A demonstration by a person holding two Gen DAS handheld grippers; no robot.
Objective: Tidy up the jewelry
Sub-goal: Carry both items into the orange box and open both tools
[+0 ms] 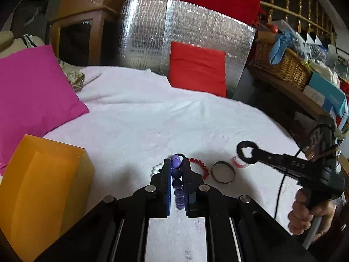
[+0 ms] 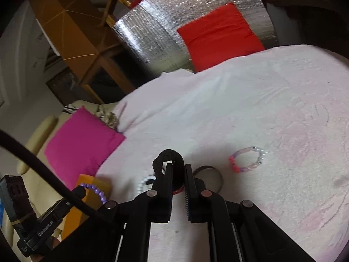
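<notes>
My left gripper (image 1: 176, 162) is shut on a purple bead bracelet (image 1: 176, 175), lifted above the white cloth; its beads run down between the fingers. In the right wrist view this bracelet (image 2: 97, 192) hangs from the left gripper (image 2: 79, 191) by the orange box (image 2: 96, 198). My right gripper (image 2: 178, 167) is shut on a black band (image 2: 169, 156), whose loop sticks out past the fingertips. From the left wrist view the right gripper (image 1: 256, 155) holds that band (image 1: 242, 150) just above the cloth. A pink and purple bracelet (image 2: 247, 159) lies to the right.
On the cloth (image 1: 152, 120) lie a white bead bracelet (image 1: 157, 168), a red bead bracelet (image 1: 200, 166) and a dark bangle (image 1: 223, 173). The orange box (image 1: 43, 196) stands at the left, beside a magenta cushion (image 1: 32, 91). A red cushion (image 1: 197, 69) leans on a silver foil panel.
</notes>
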